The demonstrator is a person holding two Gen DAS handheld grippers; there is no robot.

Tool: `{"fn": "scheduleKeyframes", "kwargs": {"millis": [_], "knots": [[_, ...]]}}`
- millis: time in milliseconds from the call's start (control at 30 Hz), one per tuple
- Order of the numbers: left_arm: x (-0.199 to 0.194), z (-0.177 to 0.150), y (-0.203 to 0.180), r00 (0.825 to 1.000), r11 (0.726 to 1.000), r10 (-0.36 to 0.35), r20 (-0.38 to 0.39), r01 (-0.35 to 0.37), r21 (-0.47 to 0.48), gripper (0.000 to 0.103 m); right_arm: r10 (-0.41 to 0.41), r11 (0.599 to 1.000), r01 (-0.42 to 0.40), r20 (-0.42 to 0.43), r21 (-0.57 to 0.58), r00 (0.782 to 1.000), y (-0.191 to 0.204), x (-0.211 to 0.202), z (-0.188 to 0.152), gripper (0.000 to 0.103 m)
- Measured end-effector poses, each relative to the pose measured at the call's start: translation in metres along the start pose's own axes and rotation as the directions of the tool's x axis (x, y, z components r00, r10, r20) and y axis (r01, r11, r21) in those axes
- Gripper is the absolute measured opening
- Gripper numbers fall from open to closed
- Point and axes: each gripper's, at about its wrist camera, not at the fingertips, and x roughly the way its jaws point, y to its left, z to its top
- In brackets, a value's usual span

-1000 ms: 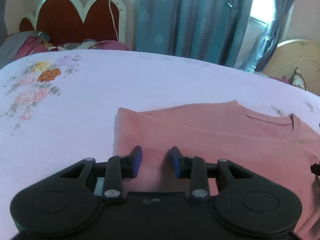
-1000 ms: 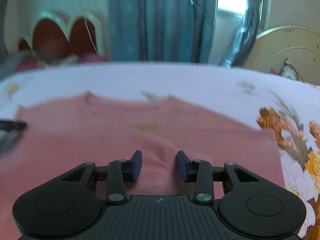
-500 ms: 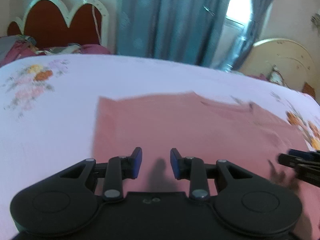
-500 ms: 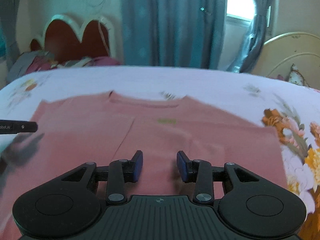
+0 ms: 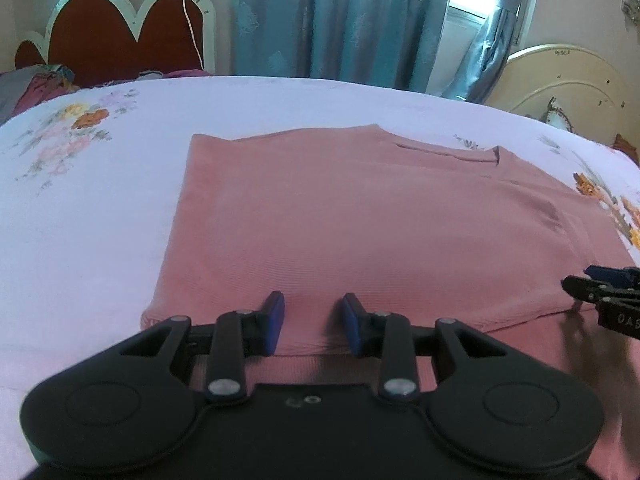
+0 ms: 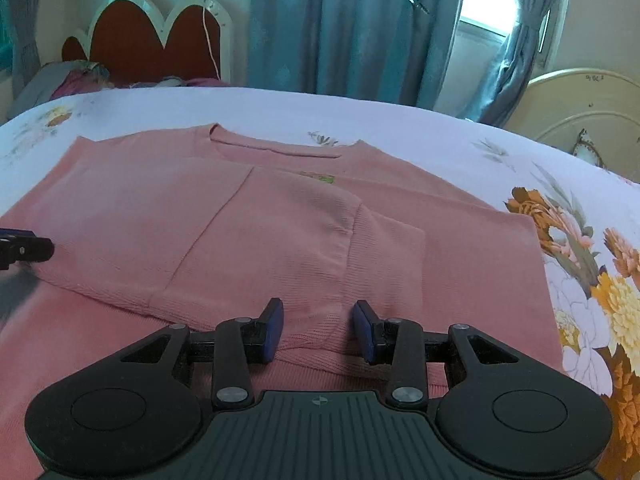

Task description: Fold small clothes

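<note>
A pink knit sweater [image 5: 360,220] lies flat on the bed, both sleeves folded in across its front, neckline at the far side. It also shows in the right wrist view [image 6: 280,232]. My left gripper [image 5: 312,322] is open and empty, hovering over the sweater's near left part by the folded sleeve's edge. My right gripper [image 6: 318,326] is open and empty over the near right part, above the folded sleeve's cuff. The right gripper's tip shows at the right edge of the left wrist view [image 5: 604,292]; the left gripper's tip shows at the left edge of the right wrist view [image 6: 24,248].
The bed has a pale lilac sheet [image 5: 100,208] with flower prints [image 6: 592,280]. A red and white headboard [image 5: 120,36] and bundled clothes [image 5: 36,84] are at the far left. Teal curtains [image 5: 360,20] hang behind. A cream headboard [image 6: 580,108] stands at the right.
Both grippers have pulled back and up from the sweater, which now shows more fully. Both stayed open and empty. The sweater has not moved.
</note>
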Motion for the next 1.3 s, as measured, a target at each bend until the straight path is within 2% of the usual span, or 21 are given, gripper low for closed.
{"fn": "scheduleKeyframes", "kwargs": {"millis": [367, 533, 633, 733, 833, 900, 967, 1167, 1233, 1267, 1300], "knots": [[0.001, 0.004, -0.02, 0.994, 0.994, 0.104, -0.028, -0.103, 0.037, 0.033, 0.04, 0.997, -0.04, -0.009, -0.071, 0.999, -0.003, 0.001, -0.001, 0.037], [0.001, 0.007, -0.026, 0.989, 0.989, 0.139, -0.058, -0.136, 0.053, 0.033, 0.065, 0.994, -0.068, -0.043, -0.09, 0.997, -0.006, 0.001, 0.006, 0.038], [-0.007, 0.008, -0.03, 0.984, 0.986, 0.157, -0.079, -0.151, 0.068, 0.034, 0.085, 0.994, -0.088, -0.057, -0.066, 0.995, -0.01, -0.006, 0.01, 0.039], [-0.027, 0.001, -0.034, 0.988, 0.988, 0.14, -0.06, -0.136, 0.075, 0.036, 0.108, 0.994, -0.108, -0.038, 0.001, 0.993, -0.016, -0.029, 0.004, 0.039], [-0.049, -0.009, -0.039, 0.992, 0.988, 0.119, -0.041, -0.115, 0.105, 0.039, 0.111, 0.994, -0.111, -0.019, 0.005, 0.994, -0.014, -0.057, -0.009, 0.039], [-0.066, -0.017, -0.041, 0.995, 0.989, 0.098, -0.02, -0.095, 0.113, 0.046, 0.105, 0.994, -0.105, -0.008, 0.006, 0.994, -0.011, -0.077, -0.021, 0.039], [-0.084, -0.027, -0.041, 0.998, 0.991, 0.07, -0.003, -0.069, 0.116, 0.063, 0.095, 0.995, -0.095, 0.0, 0.025, 0.995, -0.009, -0.1, -0.037, 0.039], [-0.138, -0.07, -0.025, 1.0, 0.991, 0.003, 0.031, -0.007, 0.133, 0.067, 0.055, 0.998, -0.054, -0.016, 0.042, 0.998, 0.003, -0.161, -0.089, 0.04], [-0.152, -0.086, -0.015, 1.0, 0.992, -0.01, 0.026, 0.006, 0.128, 0.067, 0.041, 0.998, -0.04, -0.014, 0.05, 0.999, 0.007, -0.18, -0.105, 0.055], [-0.158, -0.093, -0.01, 1.0, 0.992, -0.011, 0.025, 0.008, 0.128, 0.067, 0.029, 0.998, -0.029, -0.004, 0.05, 1.0, 0.009, -0.19, -0.113, 0.073], [-0.164, -0.1, -0.007, 1.0, 0.991, -0.013, 0.027, 0.01, 0.13, 0.067, 0.02, 0.999, -0.02, 0.009, 0.042, 1.0, 0.012, -0.2, -0.121, 0.076]]}}
